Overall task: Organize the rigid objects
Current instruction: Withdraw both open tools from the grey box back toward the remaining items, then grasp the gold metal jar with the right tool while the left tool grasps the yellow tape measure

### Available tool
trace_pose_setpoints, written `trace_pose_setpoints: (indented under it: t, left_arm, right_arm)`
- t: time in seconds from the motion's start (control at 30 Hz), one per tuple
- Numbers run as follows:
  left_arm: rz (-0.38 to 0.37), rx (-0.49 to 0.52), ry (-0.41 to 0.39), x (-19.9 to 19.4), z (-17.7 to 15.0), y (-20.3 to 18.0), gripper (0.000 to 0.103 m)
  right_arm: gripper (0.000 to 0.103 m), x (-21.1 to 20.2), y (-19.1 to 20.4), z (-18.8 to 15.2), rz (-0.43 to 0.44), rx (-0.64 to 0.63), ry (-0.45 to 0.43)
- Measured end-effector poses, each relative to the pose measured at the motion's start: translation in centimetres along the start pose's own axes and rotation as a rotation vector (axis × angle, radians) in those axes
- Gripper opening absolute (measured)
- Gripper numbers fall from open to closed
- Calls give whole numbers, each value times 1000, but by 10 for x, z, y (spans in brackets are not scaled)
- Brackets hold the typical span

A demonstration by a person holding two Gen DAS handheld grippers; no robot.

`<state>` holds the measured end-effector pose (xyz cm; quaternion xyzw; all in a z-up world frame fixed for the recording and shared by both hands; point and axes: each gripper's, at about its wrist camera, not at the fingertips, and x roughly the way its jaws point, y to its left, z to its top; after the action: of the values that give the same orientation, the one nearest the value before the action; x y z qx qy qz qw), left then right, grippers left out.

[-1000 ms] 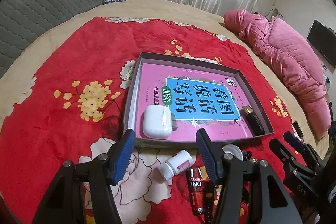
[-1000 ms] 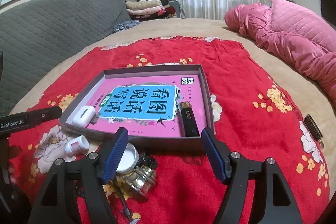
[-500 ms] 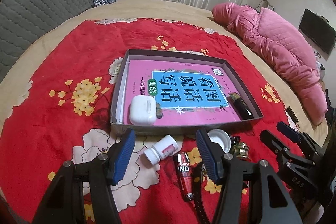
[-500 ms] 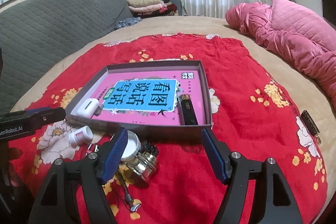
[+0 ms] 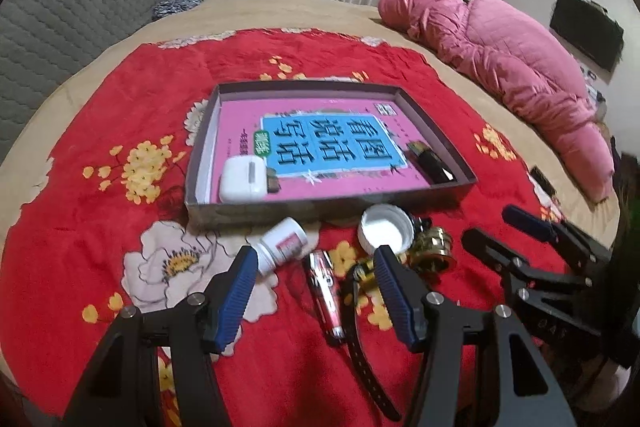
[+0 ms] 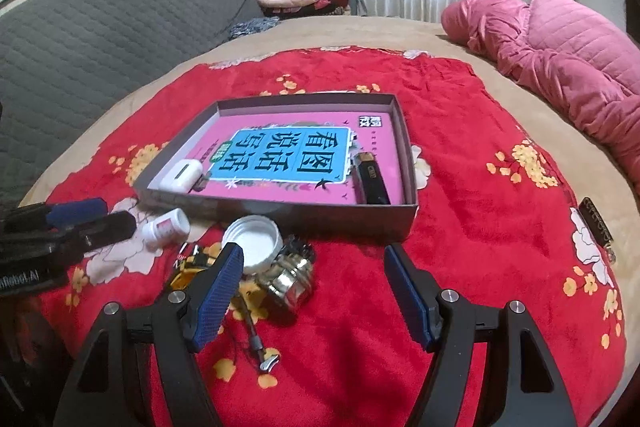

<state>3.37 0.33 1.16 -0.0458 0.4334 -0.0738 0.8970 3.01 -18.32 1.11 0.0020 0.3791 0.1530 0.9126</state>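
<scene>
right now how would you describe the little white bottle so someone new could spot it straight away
Find the shallow grey box holding a pink book on the red floral blanket. Just outside the box's near wall lies a small white pill bottle on its side. Unlike the open white cap and shiny metal piece beside it, it has a pink label.

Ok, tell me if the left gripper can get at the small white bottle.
Probably yes: the left gripper is open and empty, and the small white bottle lies uncovered on the red blanket just ahead of its left finger.
</scene>
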Motion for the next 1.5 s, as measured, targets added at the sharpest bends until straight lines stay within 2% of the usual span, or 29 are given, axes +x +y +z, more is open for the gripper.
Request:
trace_pose_setpoints:
  t: [0.3, 0.77, 1.13, 1.5]
  left_arm:
    - [-22, 41, 41, 1, -15, -13, 60]
    - [-38, 49, 77, 4, -23, -16, 60]
    - [-57, 60, 105, 17, -30, -20, 60]
    - [-63, 74, 113, 36, -27, -21, 60]
  right_arm:
    - [74, -3, -1, -6, 3, -2, 23]
    - [74, -2, -1, -12, 4, -11, 42]
    - [74, 22, 0, -24, -7, -53, 101]
    - [74, 45, 4, -28, -70, -110, 103]
